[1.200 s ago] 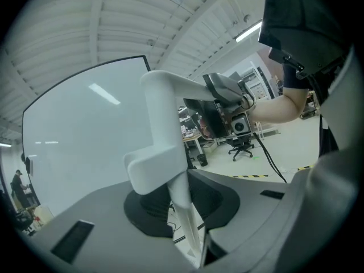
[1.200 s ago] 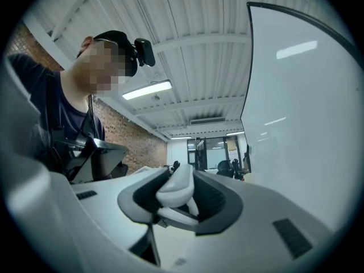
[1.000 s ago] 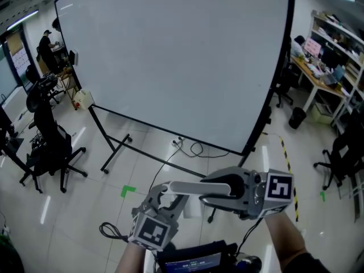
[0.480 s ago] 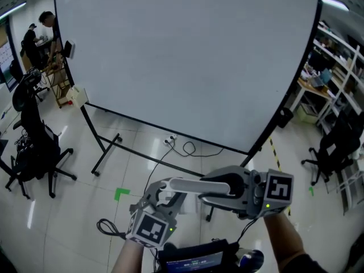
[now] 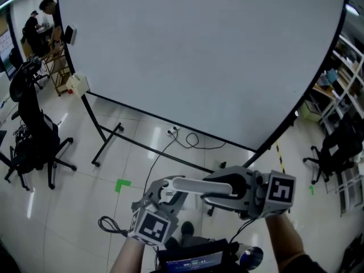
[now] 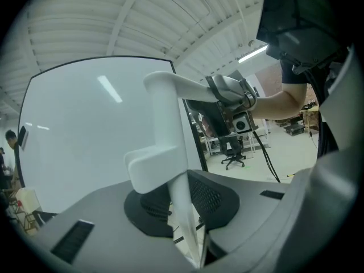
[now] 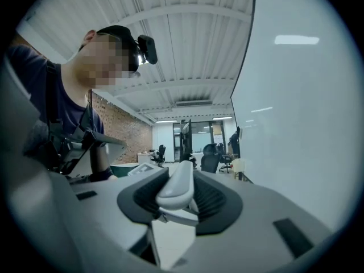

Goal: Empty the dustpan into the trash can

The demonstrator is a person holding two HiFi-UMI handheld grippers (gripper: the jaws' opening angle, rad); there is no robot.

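Now both tongs are clamped on the one white dustpan (image 5: 193,185), which hangs in the air above the tiled floor (image 5: 85,198). The left tongs (image 5: 164,197) are nearly closed. Their pads pinch a thin white edge of the dustpan, and in the left gripper view its handle (image 6: 165,112) rises from a block just above them. The right tongs (image 5: 209,189) stand much wider and grip the rounded end of the handle, which lies lengthwise between the pads. The handle runs roughly level from one pair of tongs to the other. Beyond stands one large white screen (image 5: 199,56) on a black stand (image 5: 105,144). Counted: two tongs, one dustpan, one screen, two green tape marks (image 5: 122,185) on the floor, and two people (image 5: 50,10) at the far left.
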